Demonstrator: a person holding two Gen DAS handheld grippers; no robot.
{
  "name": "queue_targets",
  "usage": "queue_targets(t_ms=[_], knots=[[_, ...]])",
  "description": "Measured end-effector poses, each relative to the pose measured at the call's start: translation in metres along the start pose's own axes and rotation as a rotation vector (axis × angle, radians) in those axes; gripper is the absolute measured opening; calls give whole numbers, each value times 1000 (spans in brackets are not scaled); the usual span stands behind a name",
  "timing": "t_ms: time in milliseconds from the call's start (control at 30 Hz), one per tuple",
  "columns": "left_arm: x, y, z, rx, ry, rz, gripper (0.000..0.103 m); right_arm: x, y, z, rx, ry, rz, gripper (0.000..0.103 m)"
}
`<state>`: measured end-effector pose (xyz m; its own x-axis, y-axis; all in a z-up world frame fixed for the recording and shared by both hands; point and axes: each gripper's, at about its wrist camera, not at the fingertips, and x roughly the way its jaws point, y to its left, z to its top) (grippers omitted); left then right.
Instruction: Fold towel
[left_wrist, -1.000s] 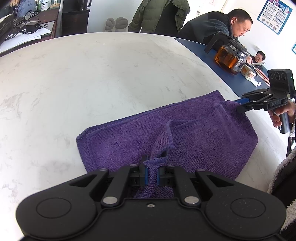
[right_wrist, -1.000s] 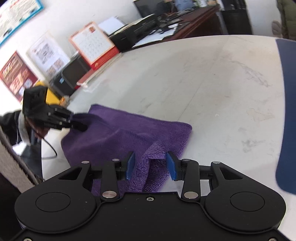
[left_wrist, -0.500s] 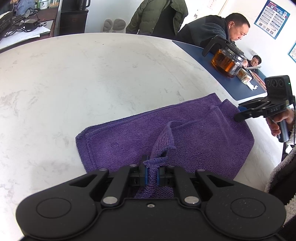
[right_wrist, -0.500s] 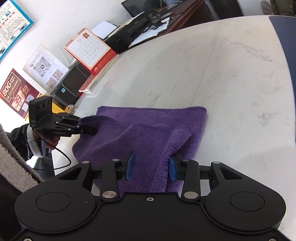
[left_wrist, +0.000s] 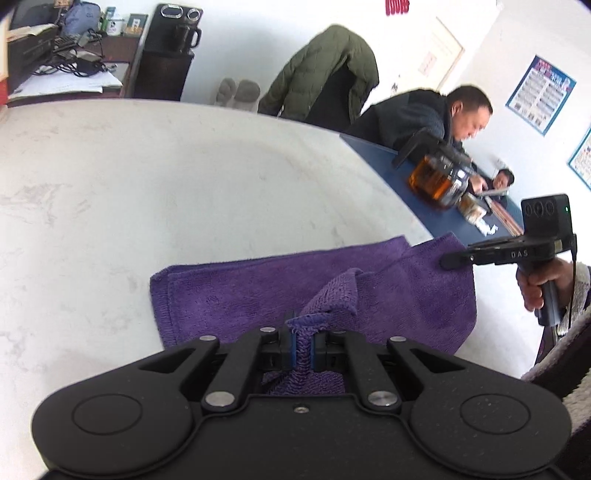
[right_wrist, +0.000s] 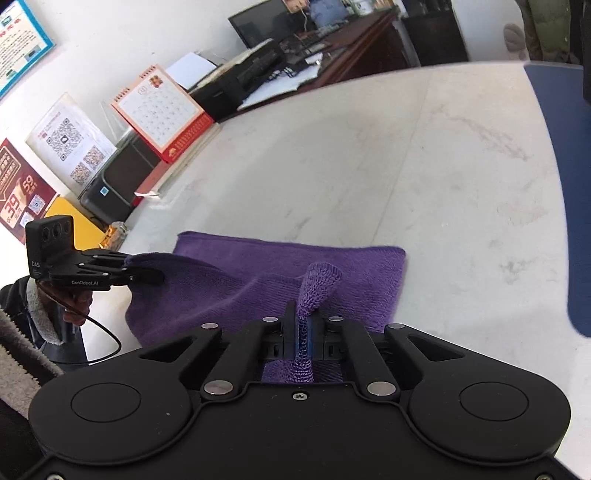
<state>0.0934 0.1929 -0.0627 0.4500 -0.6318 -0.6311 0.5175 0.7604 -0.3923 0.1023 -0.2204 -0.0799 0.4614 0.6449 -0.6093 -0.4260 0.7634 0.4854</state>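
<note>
Office, white marbled worktop (left_wrist: 184, 206) | purple towel (left_wrist: 258, 291) lies folded on worktop, near edge | left tool (left_wrist: 303, 341) clenched on raised towel corner | right tool (right_wrist: 303, 338) clenched on towel fold

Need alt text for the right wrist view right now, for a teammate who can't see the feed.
The right gripper is shut on a pinched-up ridge of the purple towel, which lies folded on a white marbled table. At the left, the left gripper grips the towel's other near corner, lifted slightly. A desk calendar and office clutter sit behind.
</note>
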Motion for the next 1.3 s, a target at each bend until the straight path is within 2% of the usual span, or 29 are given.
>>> queue_targets(t_ms=[267,433,967,1300], knots=[[-45,-9,-6,-23,-124,-5,5,-34,41,-2,-80,-98,-4,3],[-50,-5,-4,-25,-147,-6,5,-44,51,5,-110,-135,-20,3],[-1,34,12,-42,-46,-3,6,-3,23,31,-102,-53,-32,3],[26,56,20,-73,30,0,8,20,9,25,-56,-1,-50,3]])
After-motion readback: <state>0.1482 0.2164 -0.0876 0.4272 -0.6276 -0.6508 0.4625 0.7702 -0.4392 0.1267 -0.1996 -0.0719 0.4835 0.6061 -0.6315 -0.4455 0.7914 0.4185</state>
